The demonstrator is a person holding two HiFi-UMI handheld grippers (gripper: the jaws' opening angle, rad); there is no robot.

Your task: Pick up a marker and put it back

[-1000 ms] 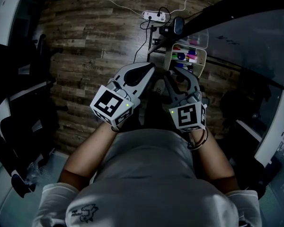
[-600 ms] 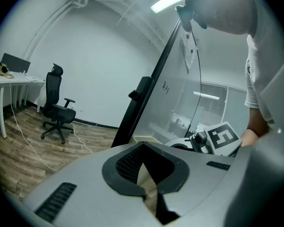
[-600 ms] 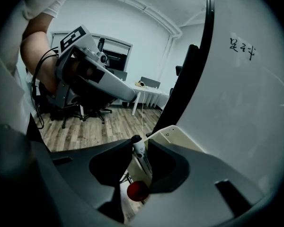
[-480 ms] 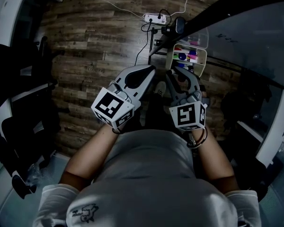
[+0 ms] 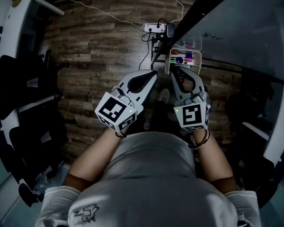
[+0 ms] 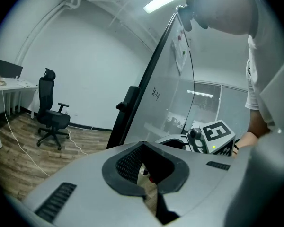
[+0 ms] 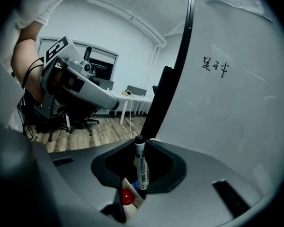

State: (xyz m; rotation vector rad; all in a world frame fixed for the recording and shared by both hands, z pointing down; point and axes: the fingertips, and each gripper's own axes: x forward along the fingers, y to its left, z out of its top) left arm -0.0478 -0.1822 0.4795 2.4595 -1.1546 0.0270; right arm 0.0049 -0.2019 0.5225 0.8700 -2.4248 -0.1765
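Nearest in head view: the person's torso and both forearms, w/ the marker cubes facing up. The right gripper (image 5: 180, 74) reaches fwd toward the tray (image 5: 169, 64) on the whiteboard (image 5: 246, 27) stand. The left gripper (image 5: 154, 73) is just beside it on its left, tips a bit further from the tray

Right gripper view: the jaws have just been closing and a marker (image 7: 141, 167) stands btwn them. Pads look pressed on its barrel, so I read it as clamped, not loose. The marker has a white body, black cap up, long axis upright, i.e. crossing the line the jaws point along, cap up by the tips. Just under its lower end show a red cap (image 7: 127, 197) and a blue one, spares in the tray, so the tray lies straight below and just ahead of the jaws. Whether the marker's foot is clear of the tray: can't tell

Left gripper view: jaws together, nothing btwn them

Judgement: pick-up half is approx done. The put-back needs the marker kept vertical and lowered straight down into the tray. The right hand is nearer and has it; the left has no part. Risk: a tilt, and the foot catches the tray rim or the spares

Further off: board face w/ a small scribble (image 7: 214, 66), wood floor (image 5: 99, 46), power strip (image 5: 155, 28), office chair (image 6: 52, 119)
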